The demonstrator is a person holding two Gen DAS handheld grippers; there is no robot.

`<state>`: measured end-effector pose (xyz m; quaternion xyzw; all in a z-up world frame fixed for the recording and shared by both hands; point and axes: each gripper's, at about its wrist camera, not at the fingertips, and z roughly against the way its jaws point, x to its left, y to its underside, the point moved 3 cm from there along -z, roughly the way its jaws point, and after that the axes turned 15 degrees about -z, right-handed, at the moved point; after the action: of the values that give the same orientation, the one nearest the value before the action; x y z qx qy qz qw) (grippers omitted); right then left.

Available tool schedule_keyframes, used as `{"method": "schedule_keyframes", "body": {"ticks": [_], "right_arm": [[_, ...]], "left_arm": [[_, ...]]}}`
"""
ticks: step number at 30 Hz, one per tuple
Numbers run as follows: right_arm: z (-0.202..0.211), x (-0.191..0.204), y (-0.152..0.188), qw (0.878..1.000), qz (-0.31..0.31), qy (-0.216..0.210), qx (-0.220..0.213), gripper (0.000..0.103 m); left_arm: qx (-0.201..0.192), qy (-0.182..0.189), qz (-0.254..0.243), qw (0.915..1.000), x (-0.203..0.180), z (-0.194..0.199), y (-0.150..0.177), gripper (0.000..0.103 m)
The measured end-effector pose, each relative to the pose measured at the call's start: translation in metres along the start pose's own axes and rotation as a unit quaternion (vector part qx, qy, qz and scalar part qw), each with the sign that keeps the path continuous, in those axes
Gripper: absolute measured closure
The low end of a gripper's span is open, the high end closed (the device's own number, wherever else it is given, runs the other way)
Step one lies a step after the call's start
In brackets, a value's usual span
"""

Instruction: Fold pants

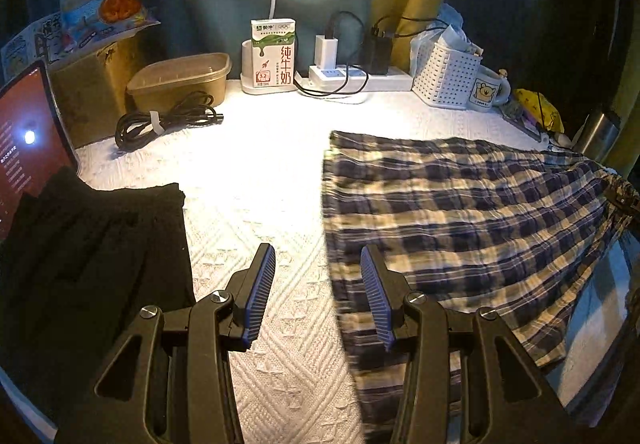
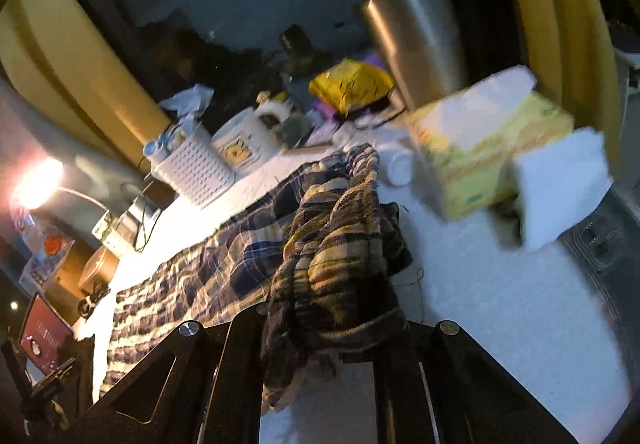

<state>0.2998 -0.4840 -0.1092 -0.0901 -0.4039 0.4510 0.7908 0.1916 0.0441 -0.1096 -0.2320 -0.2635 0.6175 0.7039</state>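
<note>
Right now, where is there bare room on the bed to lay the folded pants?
Bare white cover lies between the black garment and the plaid pants, up to the coiled cable. The back edge is crowded: container, milk carton, power strip, basket.

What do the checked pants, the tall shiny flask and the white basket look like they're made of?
Plaid pants: soft woven cloth, likely crinkled cotton; it puckers and drapes in folds, matte.
Flask: brushed metal, probably stainless steel, with a dull silvery sheen.
White basket: moulded plastic, judging by its regular grid of small holes and stiff walls.
</note>
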Motion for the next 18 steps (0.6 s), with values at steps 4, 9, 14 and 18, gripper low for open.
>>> {"method": "schedule_keyframes", "body": {"ticks": [4, 9, 14, 18], "right_arm": [[0.014, 0.016, -0.009, 0.999, 0.025, 0.004, -0.02, 0.092], [0.027, 0.055, -0.006, 0.997, 0.063, -0.005, -0.042, 0.092], [0.034, 0.103, 0.009, 0.993, 0.109, -0.021, -0.047, 0.092], [0.032, 0.144, 0.031, 0.986, 0.157, -0.028, -0.041, 0.092]], "left_arm": [[-0.009, 0.003, 0.001, 1.0, 0.006, 0.002, 0.0, 0.059], [-0.023, 0.001, 0.002, 0.9997, 0.019, 0.007, 0.001, 0.059], [-0.041, 0.004, 0.008, 0.9991, 0.036, 0.012, 0.005, 0.058], [-0.053, 0.005, 0.019, 0.9984, 0.051, 0.017, 0.01, 0.058]]}}
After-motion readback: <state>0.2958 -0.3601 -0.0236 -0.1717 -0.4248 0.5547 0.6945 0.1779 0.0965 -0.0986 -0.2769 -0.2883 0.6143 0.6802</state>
